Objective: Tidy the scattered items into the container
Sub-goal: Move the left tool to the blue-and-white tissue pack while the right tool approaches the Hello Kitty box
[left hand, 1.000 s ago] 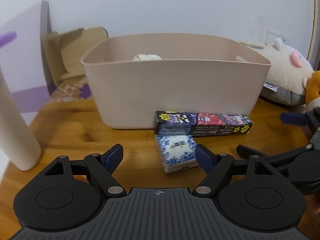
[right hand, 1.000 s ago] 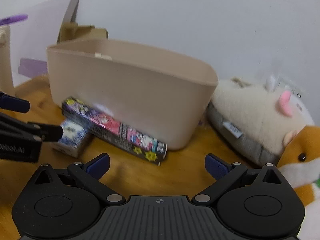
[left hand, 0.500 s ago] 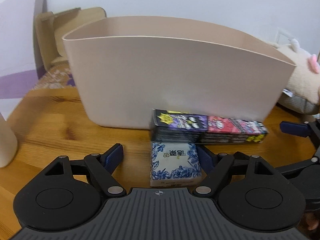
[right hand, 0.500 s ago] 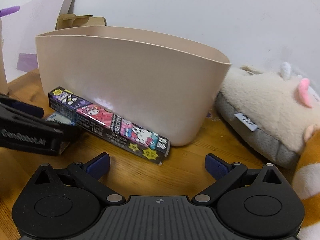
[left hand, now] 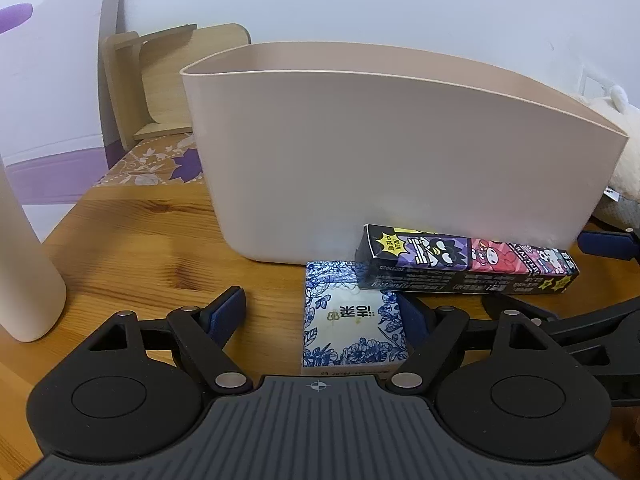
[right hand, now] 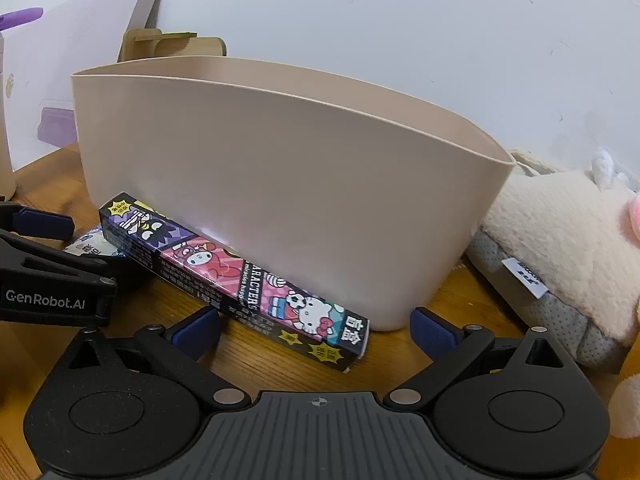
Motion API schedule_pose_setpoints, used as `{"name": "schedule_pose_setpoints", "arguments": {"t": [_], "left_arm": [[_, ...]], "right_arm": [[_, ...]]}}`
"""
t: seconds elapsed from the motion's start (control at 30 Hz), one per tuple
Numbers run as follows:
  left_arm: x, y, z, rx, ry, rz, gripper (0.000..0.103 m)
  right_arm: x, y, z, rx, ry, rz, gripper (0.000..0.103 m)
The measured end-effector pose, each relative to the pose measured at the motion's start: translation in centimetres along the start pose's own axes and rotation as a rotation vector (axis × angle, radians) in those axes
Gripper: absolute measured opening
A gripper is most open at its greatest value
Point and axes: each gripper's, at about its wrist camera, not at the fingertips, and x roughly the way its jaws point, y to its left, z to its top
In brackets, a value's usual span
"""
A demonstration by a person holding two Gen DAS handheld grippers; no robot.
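Note:
A beige tub [left hand: 400, 160] stands on the wooden table; it also shows in the right wrist view [right hand: 280, 184]. A long cartoon-printed box [left hand: 468, 266] lies against its front wall, also seen in the right wrist view [right hand: 236, 280]. A blue-and-white floral tissue pack [left hand: 352, 320] lies in front of it, partly under the box's left end. My left gripper [left hand: 320, 312] is open, low over the table, with the tissue pack between its fingers, near the right one. My right gripper [right hand: 316, 328] is open with the long box's right end between its fingers.
A cream bottle [left hand: 24, 272] stands at the left. A wooden stand [left hand: 168, 80] and a white-and-purple board [left hand: 52, 100] are behind the tub. Plush toys [right hand: 560, 248] lie at the right of the tub.
Both grippers have moved forward and lower toward the items. The tissue pack now sits between the left fingers and the long box's end between the right fingers. Both stay open.

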Motion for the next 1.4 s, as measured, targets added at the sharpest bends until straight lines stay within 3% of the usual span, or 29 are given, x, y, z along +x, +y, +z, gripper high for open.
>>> {"name": "schedule_pose_setpoints", "arguments": {"t": [0.3, 0.6, 0.8, 0.97, 1.07, 1.2, 1.4], "left_arm": [[0.3, 0.3, -0.1, -0.002, -0.018, -0.004, 0.082], [0.3, 1.5, 0.0, -0.018, 0.003, 0.039, 0.084], [0.3, 2.4, 0.0, -0.046, 0.016, 0.067, 0.084], [0.2, 3.1, 0.0, -0.071, 0.021, 0.074, 0.084], [0.1, 3.1, -0.1, -0.077, 0.017, 0.074, 0.084], [0.2, 3.2, -0.1, -0.093, 0.014, 0.062, 0.084], [0.0, 3.7, 0.1, -0.132, 0.015, 0.043, 0.084]], "right_arm": [[0.1, 0.4, 0.2, 0.012, 0.004, -0.012, 0.103], [-0.8, 2.9, -0.1, -0.088, -0.029, -0.053, 0.103], [-0.6, -0.8, 0.2, 0.134, 0.069, 0.001, 0.103], [-1.3, -2.9, 1.2, 0.300, 0.029, 0.053, 0.103], [-1.1, -2.7, 2.0, 0.337, 0.002, 0.045, 0.103], [0.6, -2.3, 2.2, 0.325, 0.036, -0.022, 0.103], [1.9, -2.3, 3.5, 0.332, 0.079, 0.007, 0.103]]}}
